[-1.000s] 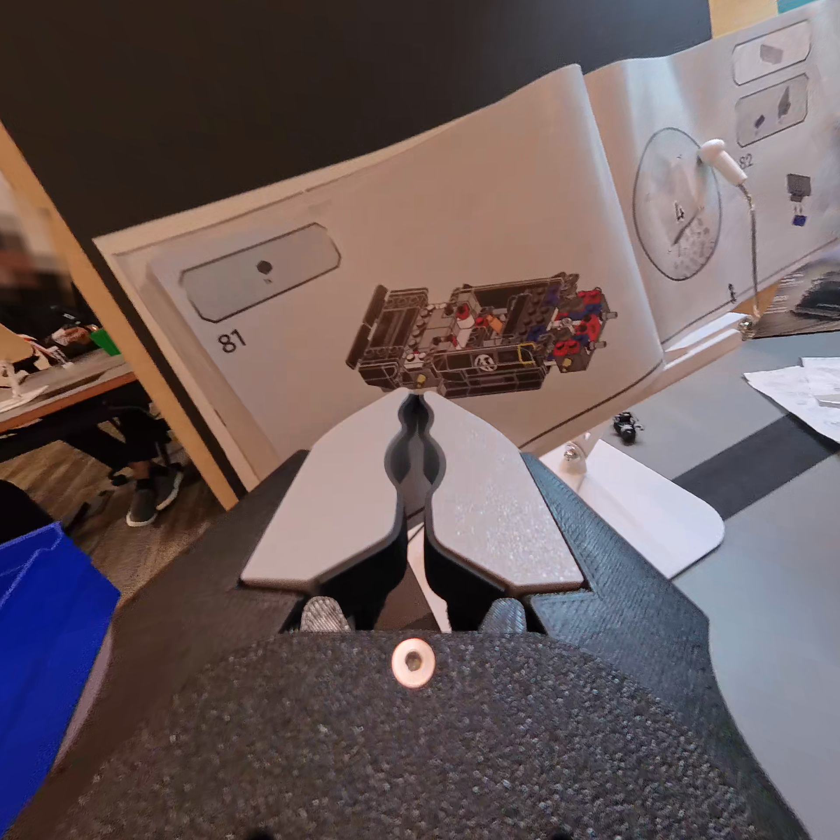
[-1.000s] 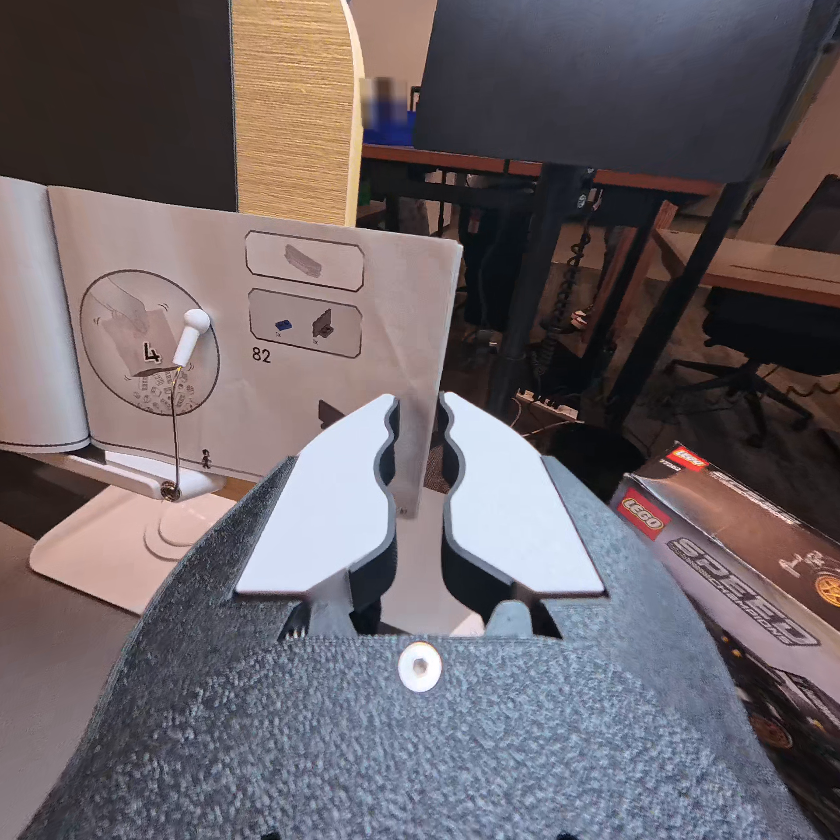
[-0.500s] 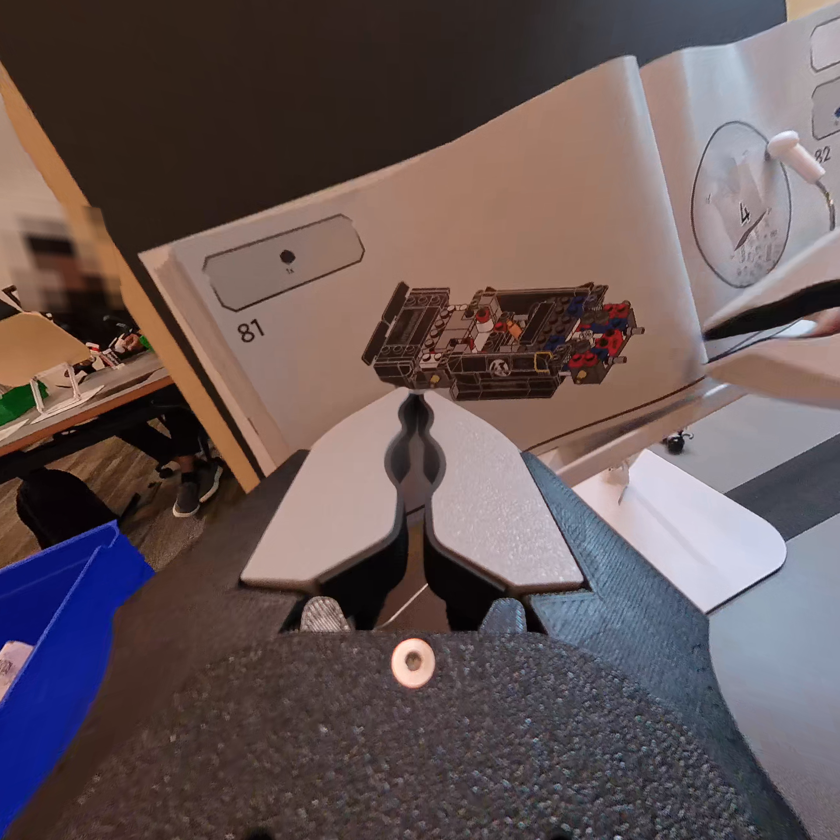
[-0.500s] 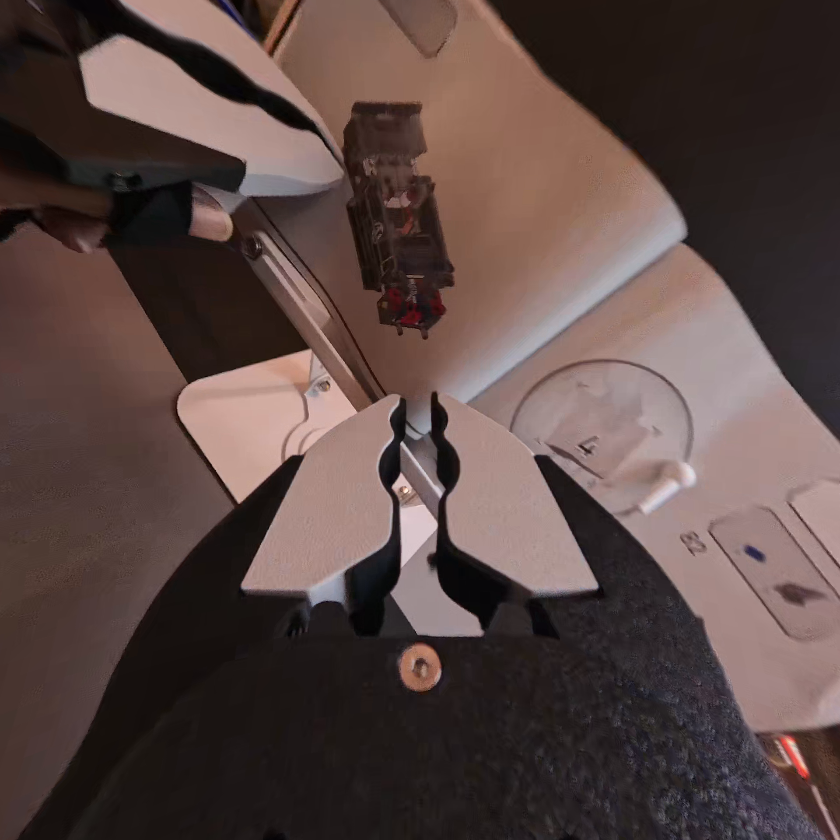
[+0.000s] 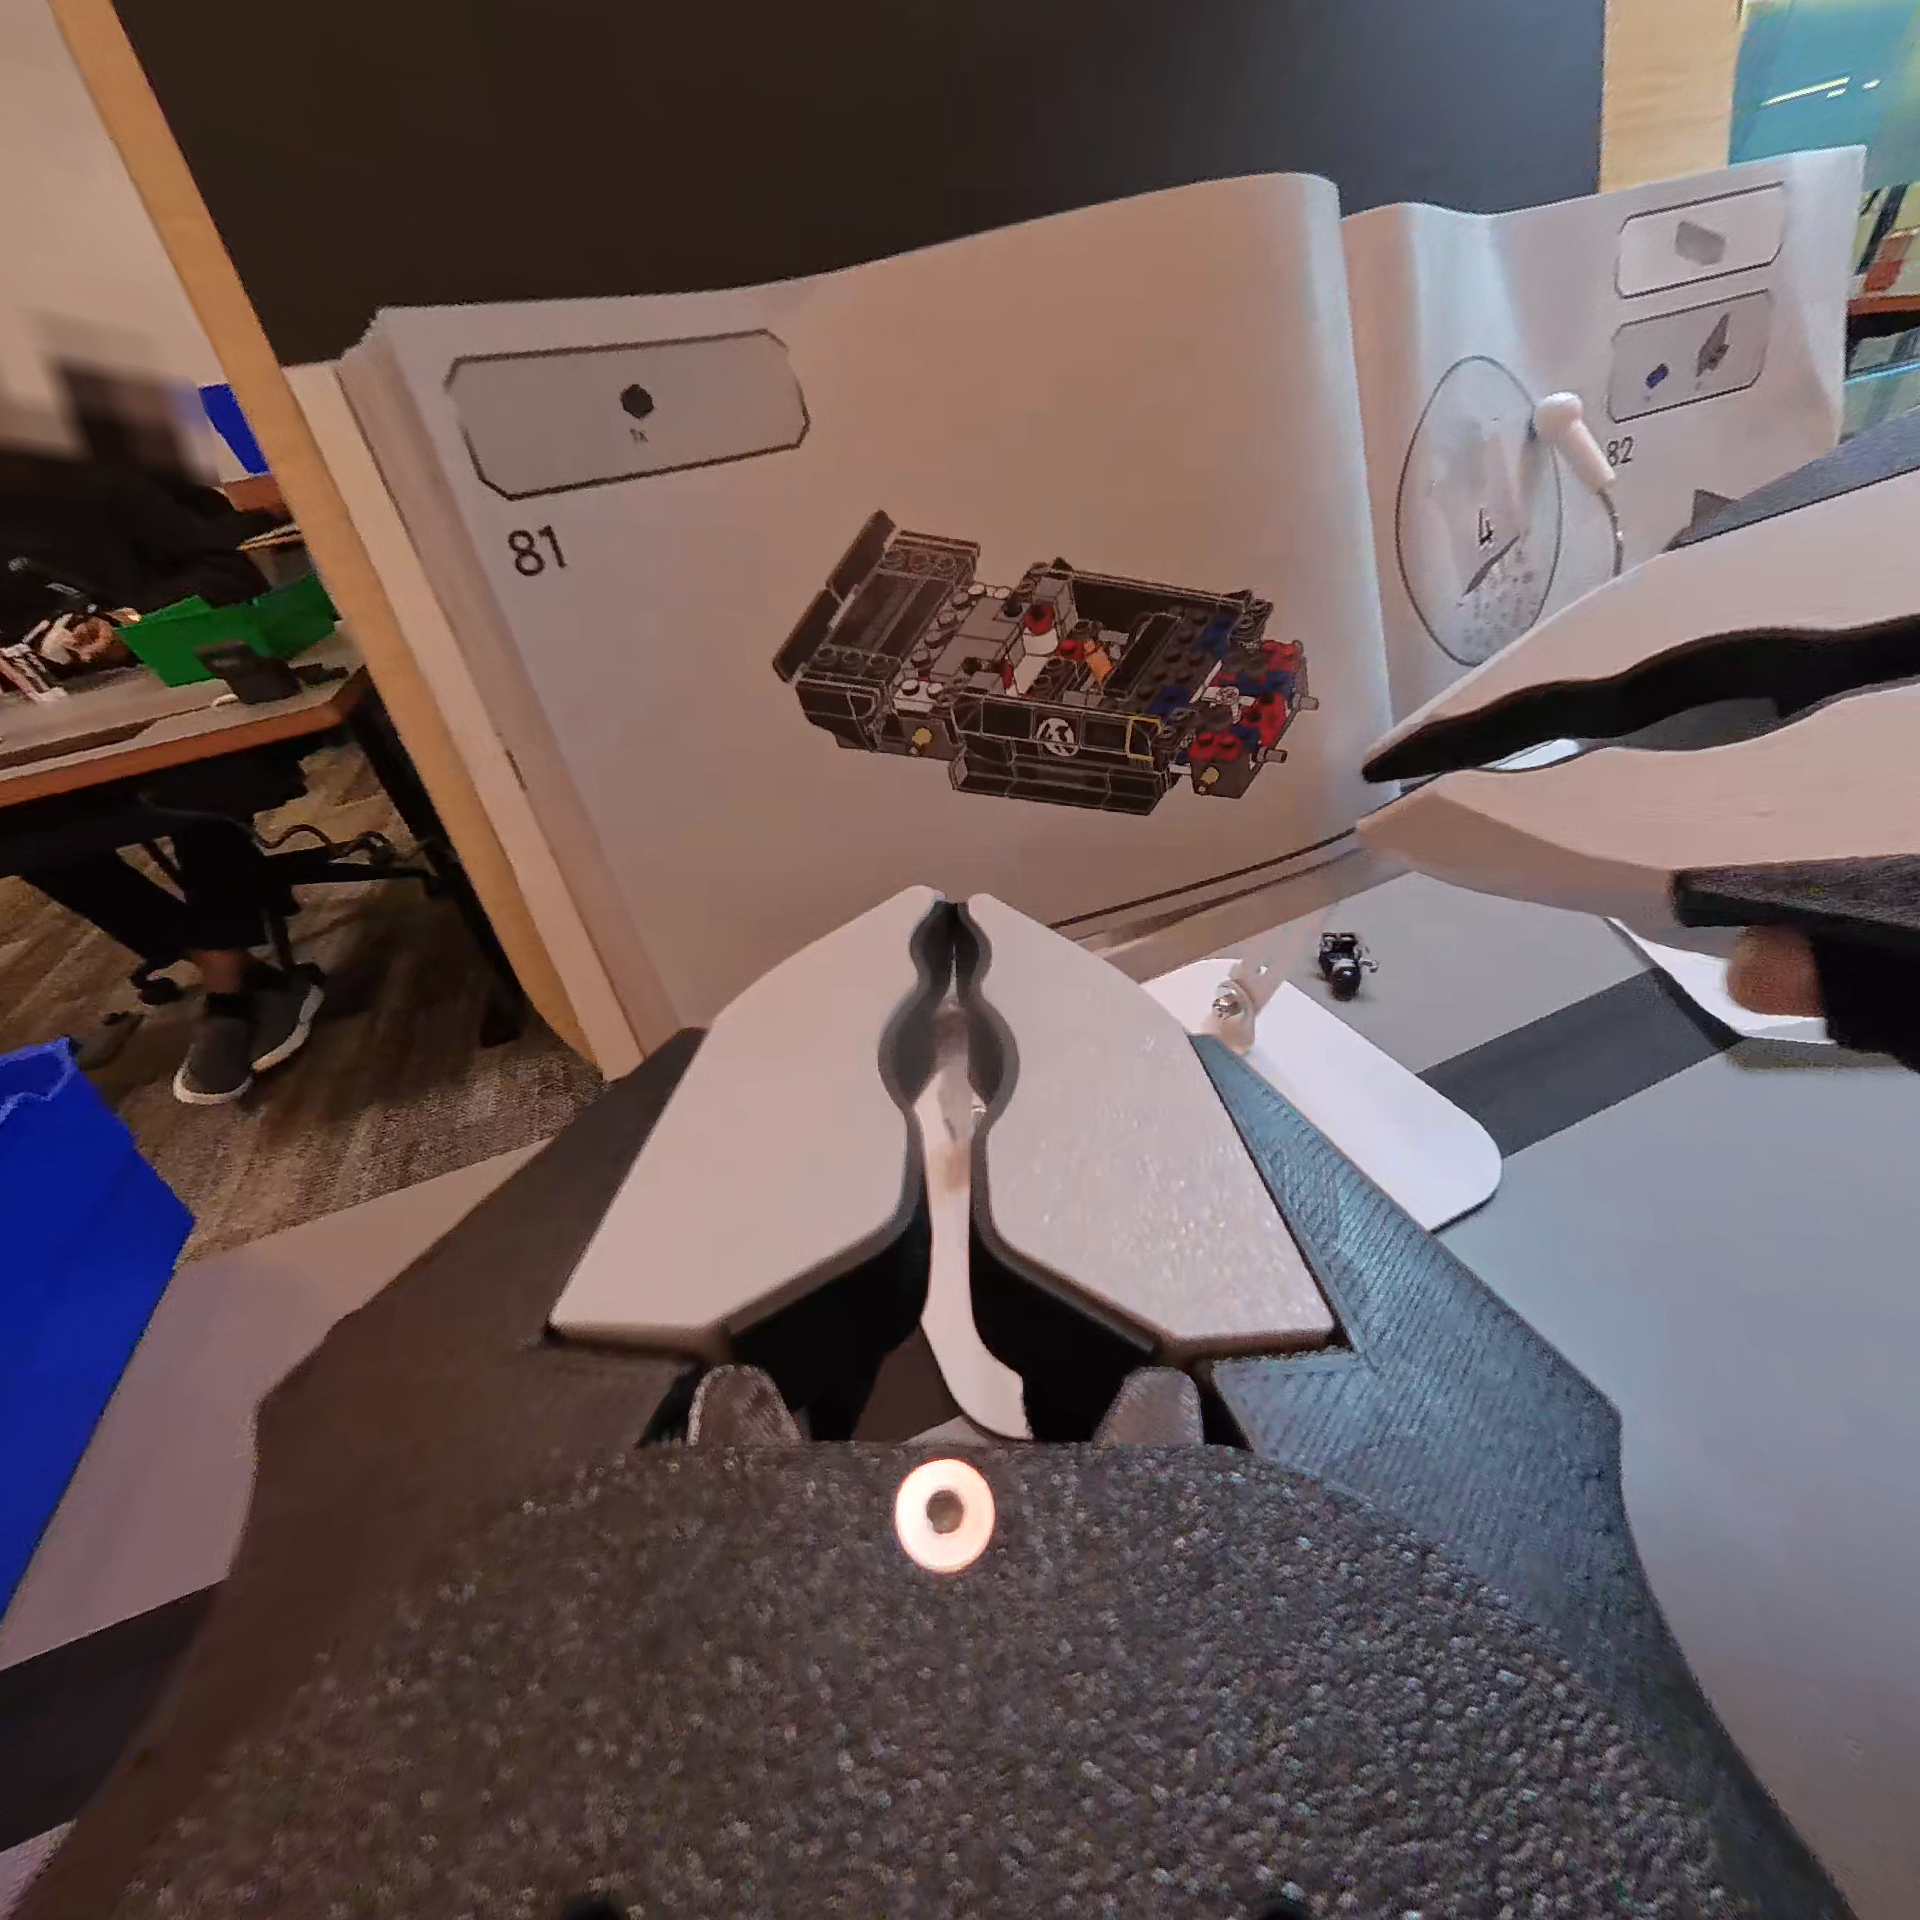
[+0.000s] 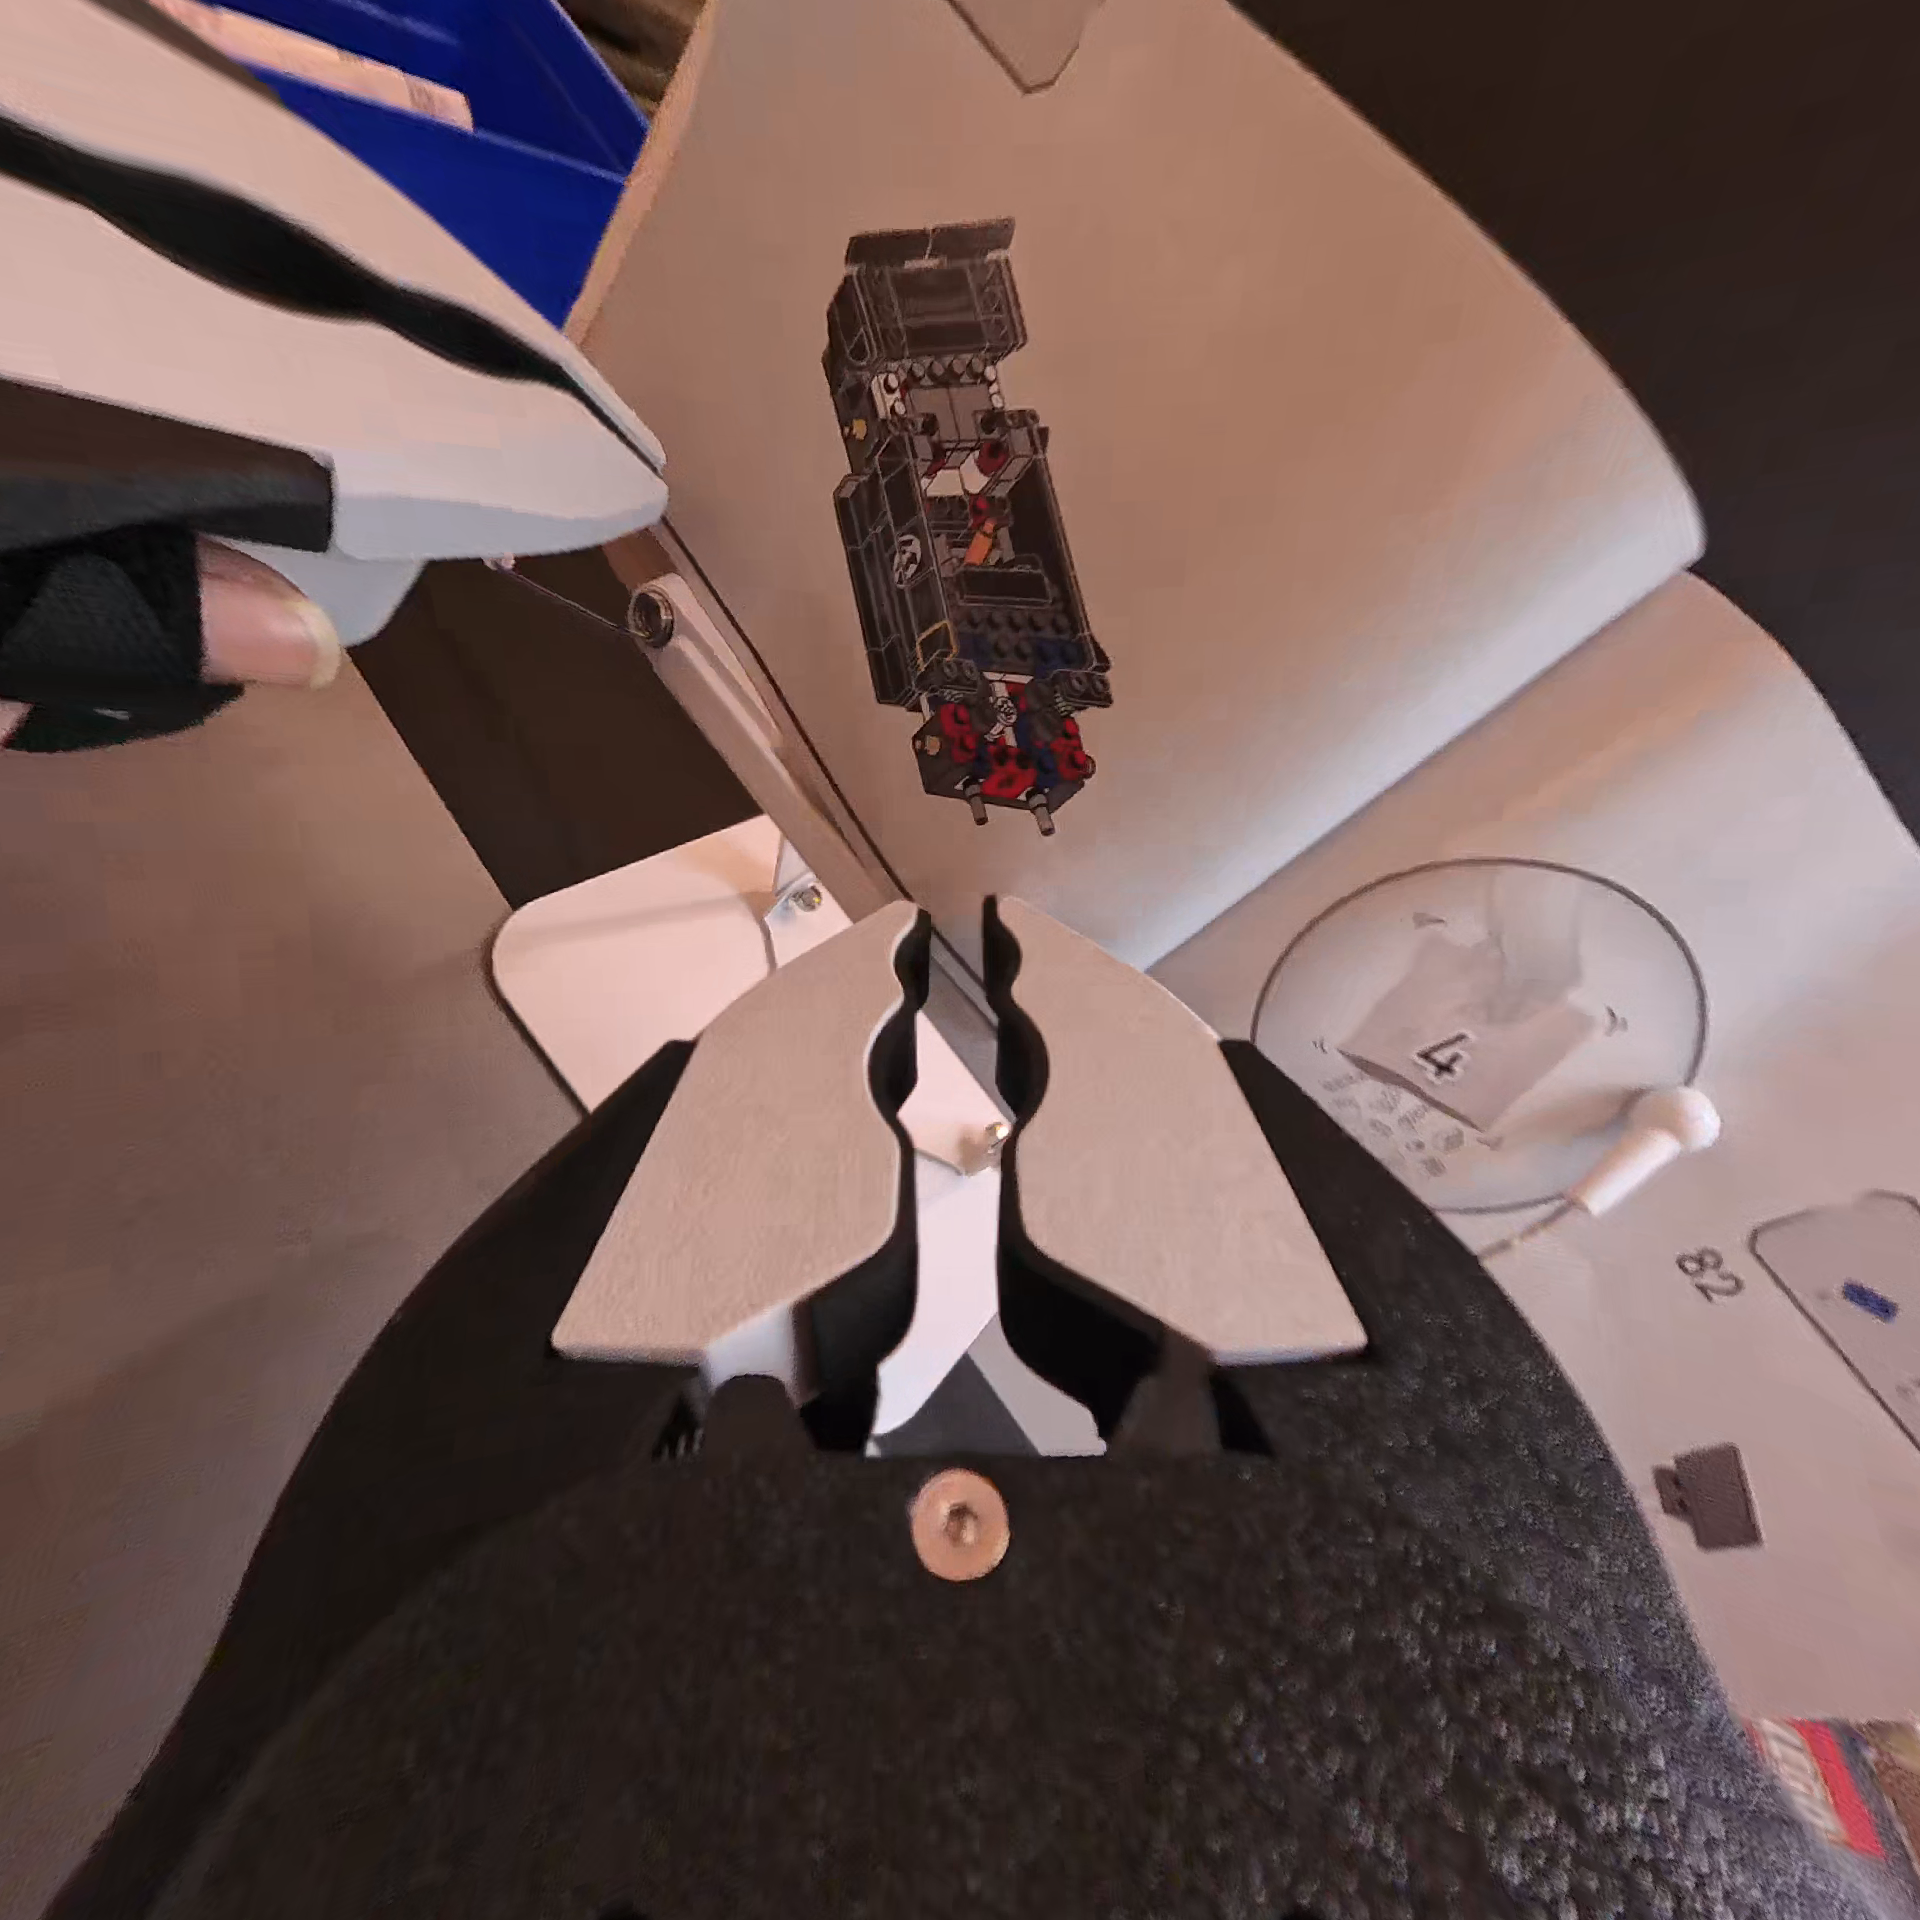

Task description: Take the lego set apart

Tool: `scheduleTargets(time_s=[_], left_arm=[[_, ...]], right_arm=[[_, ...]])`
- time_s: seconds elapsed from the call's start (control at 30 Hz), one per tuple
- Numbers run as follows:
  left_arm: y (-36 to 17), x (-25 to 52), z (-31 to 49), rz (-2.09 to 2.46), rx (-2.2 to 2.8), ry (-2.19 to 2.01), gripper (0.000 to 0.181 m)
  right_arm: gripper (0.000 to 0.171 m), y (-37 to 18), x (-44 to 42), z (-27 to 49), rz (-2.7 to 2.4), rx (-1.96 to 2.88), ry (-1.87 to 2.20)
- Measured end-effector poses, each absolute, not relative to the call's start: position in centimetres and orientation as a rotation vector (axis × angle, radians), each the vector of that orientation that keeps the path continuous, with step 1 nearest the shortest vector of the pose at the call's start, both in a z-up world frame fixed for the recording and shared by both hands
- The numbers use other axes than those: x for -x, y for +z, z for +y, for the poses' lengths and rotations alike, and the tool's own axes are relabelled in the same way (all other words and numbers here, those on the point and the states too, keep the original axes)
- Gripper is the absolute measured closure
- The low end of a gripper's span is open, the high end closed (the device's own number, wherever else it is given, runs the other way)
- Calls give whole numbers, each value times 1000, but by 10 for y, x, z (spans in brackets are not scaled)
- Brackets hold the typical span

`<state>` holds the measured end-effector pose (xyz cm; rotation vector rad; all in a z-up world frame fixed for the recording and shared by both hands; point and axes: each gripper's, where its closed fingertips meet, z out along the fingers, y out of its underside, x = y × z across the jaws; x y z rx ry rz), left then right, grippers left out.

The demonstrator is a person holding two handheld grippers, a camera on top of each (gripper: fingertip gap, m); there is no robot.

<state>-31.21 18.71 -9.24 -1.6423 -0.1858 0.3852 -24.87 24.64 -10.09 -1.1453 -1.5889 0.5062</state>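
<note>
Soft, even indoor light is seen, warmer in the right wrist view. Straight edges are bowed by wide-angle distortion. The instruction booklet point(image 5: 935, 499) is sharp; the left gripper point(image 6: 312, 343) is motion-blurred.

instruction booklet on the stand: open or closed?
Open. The instruction booklet stands propped on the white stand, two facing pages spread and curling at the spine.

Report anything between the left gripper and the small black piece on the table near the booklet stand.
The stand's white base and its strut lie between the left gripper and the small black piece; the right gripper hangs above it.
</note>
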Motion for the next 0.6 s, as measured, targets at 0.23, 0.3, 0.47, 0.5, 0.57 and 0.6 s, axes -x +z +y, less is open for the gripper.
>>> scheduleTargets(time_s=[0.23, 0.3, 0.47, 0.5, 0.57, 0.6], left_arm=[[-104, 300, 191, -172, 1661, 344, 181], [-106, 290, 190, -146, 1661, 319, 181], [-127, 227, 183, 73, 1736, 141, 181], [-135, 206, 180, 140, 1766, 62, 181], [-155, 164, 172, 257, 1828, -103, 169], [-166, 144, 169, 303, 1868, -181, 156]], right_arm=[[157, -89, 198, 241, -1518, 1174, 663], [157, -88, 173, 244, -1483, 1178, 696], [150, -109, 94, 251, -1493, 1219, 752], [150, -119, 77, 249, -1537, 1223, 765], [148, -146, 42, 234, -1684, 1241, 803], [144, -160, 25, 228, -1745, 1254, 807]])
